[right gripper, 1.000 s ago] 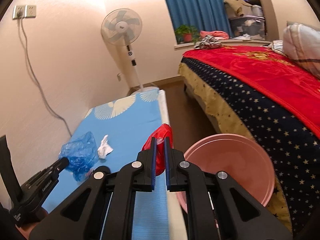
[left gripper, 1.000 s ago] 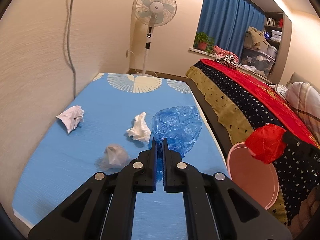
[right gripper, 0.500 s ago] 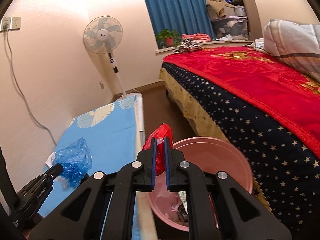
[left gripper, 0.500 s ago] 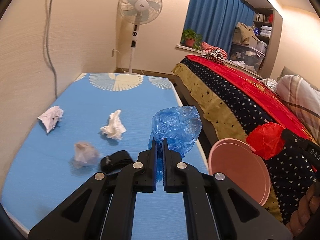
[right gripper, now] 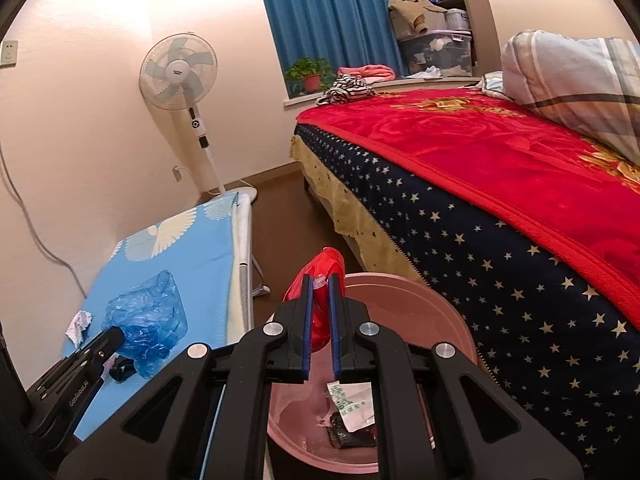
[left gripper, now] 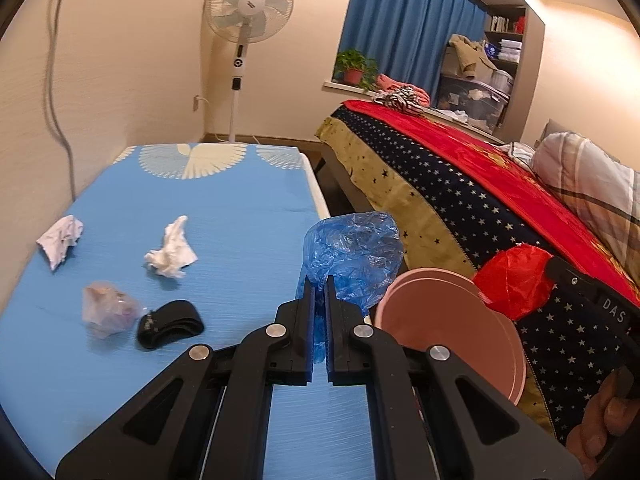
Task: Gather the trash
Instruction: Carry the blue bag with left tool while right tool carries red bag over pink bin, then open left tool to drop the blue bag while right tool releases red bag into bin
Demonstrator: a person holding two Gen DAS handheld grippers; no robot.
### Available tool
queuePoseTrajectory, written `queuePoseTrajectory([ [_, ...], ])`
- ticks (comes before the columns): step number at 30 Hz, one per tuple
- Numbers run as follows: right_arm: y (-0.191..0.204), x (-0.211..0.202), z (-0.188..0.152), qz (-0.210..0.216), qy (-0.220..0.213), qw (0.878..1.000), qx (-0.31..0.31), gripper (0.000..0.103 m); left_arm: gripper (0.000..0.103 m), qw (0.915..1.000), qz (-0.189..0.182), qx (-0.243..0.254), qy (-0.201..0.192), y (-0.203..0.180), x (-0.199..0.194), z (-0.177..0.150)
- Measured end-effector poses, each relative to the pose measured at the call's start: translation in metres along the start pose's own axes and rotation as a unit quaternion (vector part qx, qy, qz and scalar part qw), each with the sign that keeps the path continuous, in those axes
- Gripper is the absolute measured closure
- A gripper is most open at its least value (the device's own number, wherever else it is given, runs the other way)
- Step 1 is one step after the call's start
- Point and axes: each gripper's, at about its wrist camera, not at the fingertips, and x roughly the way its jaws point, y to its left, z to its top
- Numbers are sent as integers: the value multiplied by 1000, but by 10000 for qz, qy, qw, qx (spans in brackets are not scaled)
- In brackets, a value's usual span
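Your left gripper (left gripper: 319,300) has its jaws nearly together, clamped on a crumpled blue bag (left gripper: 352,258) that sticks up past the tips, over the right edge of the blue counter (left gripper: 240,216). Your right gripper (right gripper: 320,300) is likewise pinched almost shut on a red bag (right gripper: 320,276), which hangs over the near rim of the pink basin (right gripper: 420,300) on the floor between the counter and the bed (right gripper: 500,184).

Count what lies on the counter: two white tissue wads, one at the far left (left gripper: 60,240) and one nearer the middle (left gripper: 172,254); one clear plastic wad (left gripper: 108,308); and one black strap (left gripper: 170,324) just right of that wad, touching it or nearly so.

In the basin you have one printed paper wrapper (right gripper: 352,404) and a dark scrap (right gripper: 348,436) beside it.
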Motion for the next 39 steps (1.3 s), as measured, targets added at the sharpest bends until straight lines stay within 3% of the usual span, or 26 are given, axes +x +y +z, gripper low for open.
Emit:
queuePoseTrajectory([
  [17,-30,9,-5,-579,51,9982,151,95,99,9981,-477,337,196,-54,32,-9],
  [39,-47,24,-9,-916,219,9952,283,90,99,9948,-742,342,601,-73,65,-19],
])
